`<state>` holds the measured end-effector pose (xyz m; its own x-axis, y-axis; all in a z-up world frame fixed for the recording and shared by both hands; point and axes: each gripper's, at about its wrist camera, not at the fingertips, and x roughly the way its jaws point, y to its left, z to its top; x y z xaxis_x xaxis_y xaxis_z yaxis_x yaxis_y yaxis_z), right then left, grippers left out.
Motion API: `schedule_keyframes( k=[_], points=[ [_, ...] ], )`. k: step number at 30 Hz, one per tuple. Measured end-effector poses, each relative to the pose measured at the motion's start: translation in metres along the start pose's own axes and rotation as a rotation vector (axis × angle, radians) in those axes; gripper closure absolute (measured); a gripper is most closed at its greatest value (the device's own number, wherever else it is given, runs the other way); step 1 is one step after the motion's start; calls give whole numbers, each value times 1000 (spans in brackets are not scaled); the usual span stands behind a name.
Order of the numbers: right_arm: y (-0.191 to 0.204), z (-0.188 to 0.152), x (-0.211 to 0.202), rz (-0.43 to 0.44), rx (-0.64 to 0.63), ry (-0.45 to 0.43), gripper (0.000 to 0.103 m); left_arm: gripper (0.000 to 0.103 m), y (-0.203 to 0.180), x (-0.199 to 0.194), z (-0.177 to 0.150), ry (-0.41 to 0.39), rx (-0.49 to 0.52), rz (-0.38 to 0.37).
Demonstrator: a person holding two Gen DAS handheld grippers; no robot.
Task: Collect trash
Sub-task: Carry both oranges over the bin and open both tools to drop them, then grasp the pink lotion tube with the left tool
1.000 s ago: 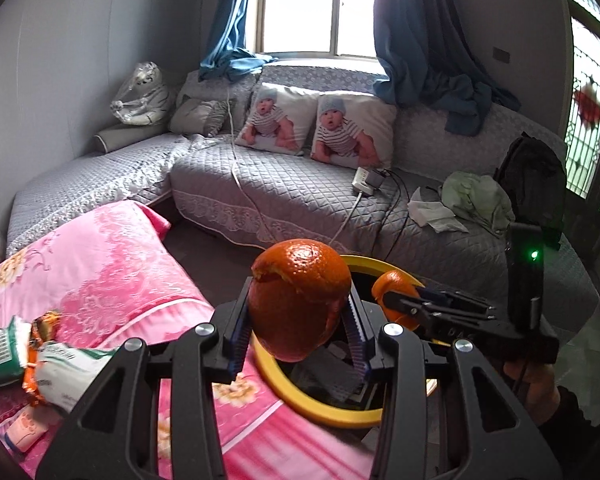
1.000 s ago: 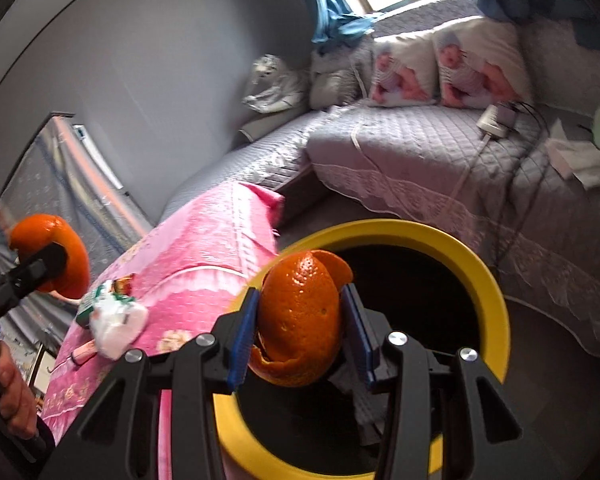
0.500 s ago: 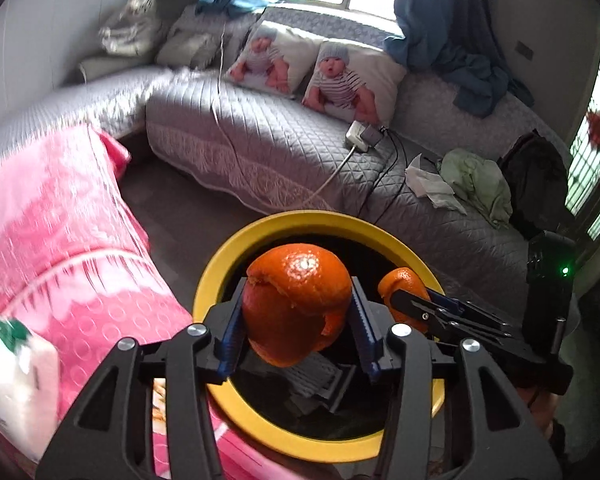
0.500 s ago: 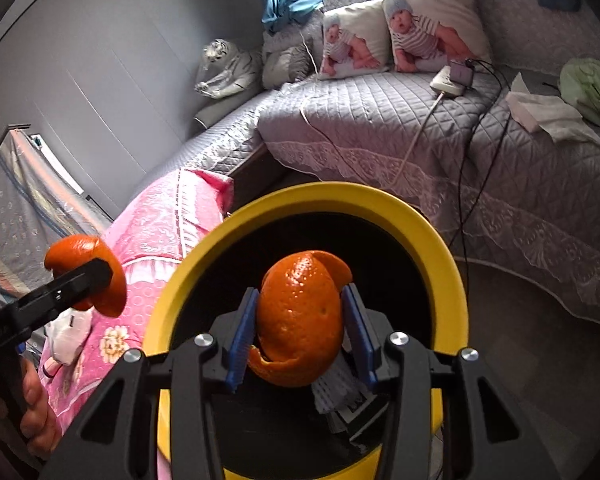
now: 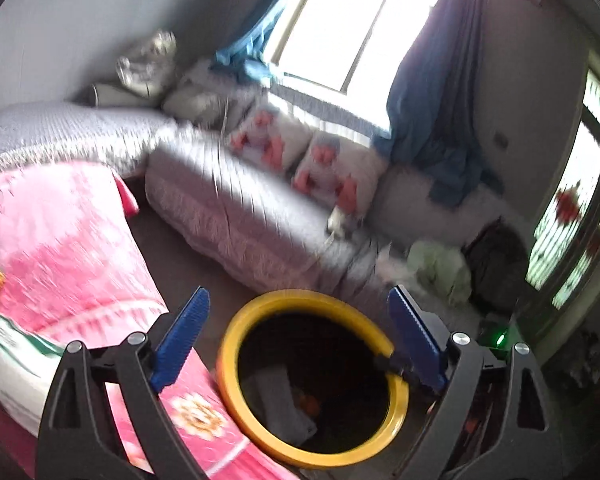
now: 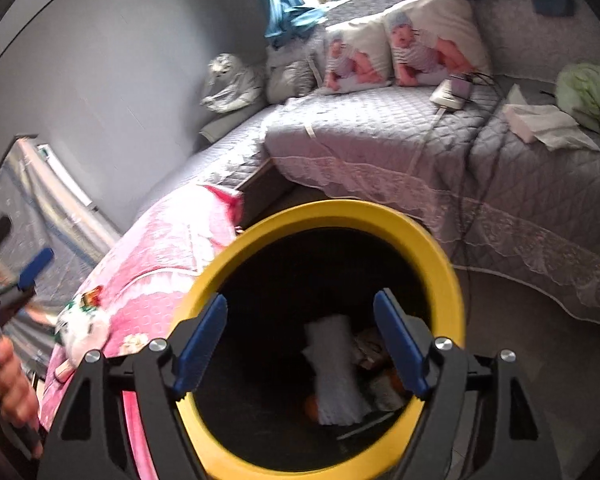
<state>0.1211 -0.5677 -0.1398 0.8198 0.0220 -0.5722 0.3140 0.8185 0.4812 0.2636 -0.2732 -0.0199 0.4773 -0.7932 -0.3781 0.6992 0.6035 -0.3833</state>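
Observation:
A black bin with a yellow rim [image 5: 228,364] [image 6: 448,280] stands on the floor beside the pink table. My left gripper [image 5: 298,344] is open and empty above the bin. My right gripper [image 6: 300,344] is open and empty over the bin's mouth. Inside the bin lie white paper [image 6: 336,368] and bits of orange peel [image 5: 310,400] [image 6: 396,380]. A white and green wrapper [image 5: 12,368] [image 6: 82,322] lies on the pink tablecloth. In the right wrist view the left gripper [image 6: 16,288] shows at the far left, held by a hand.
The pink tablecloth [image 5: 60,240] [image 6: 168,248] covers the table left of the bin. A grey quilted sofa [image 5: 240,216] [image 6: 420,152] with baby-print pillows [image 6: 428,48] runs behind. A green cloth [image 5: 440,268] and a dark bag [image 5: 496,264] lie at the right.
Both grippers have opened and dropped their orange peels into the bin. The left gripper has swung up and left; its view is blurred.

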Motion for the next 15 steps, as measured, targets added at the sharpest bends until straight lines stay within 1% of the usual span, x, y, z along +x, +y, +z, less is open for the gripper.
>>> schedule_keyframes(
  k=[3, 5, 7, 9, 11, 12, 13, 14, 15],
  points=[
    [26, -1, 3, 37, -52, 15, 29, 14, 14, -41, 21, -85, -13, 2],
    [47, -2, 6, 69, -91, 28, 28, 11, 30, -83, 39, -150, -16, 28],
    [65, -1, 9, 91, -123, 37, 25, 11, 43, -120, 52, -187, 1, 39],
    [87, -2, 13, 119, -160, 47, 25, 9, 56, -164, 63, -225, 31, 92],
    [108, -2, 16, 140, -198, 55, 25, 9, 67, -196, 71, -227, 49, 127],
    [117, -3, 17, 146, -214, 57, 25, 9, 76, -223, 75, -224, 42, 147],
    [130, -3, 19, 156, -238, 61, 25, 9, 81, -240, 78, -224, 31, 142],
    [138, -3, 21, 165, -254, 64, 25, 9, 89, -265, 80, -229, 18, 129],
    [148, -4, 22, 174, -274, 66, 25, 9, 93, -292, 82, -249, 16, 134]
  ],
)
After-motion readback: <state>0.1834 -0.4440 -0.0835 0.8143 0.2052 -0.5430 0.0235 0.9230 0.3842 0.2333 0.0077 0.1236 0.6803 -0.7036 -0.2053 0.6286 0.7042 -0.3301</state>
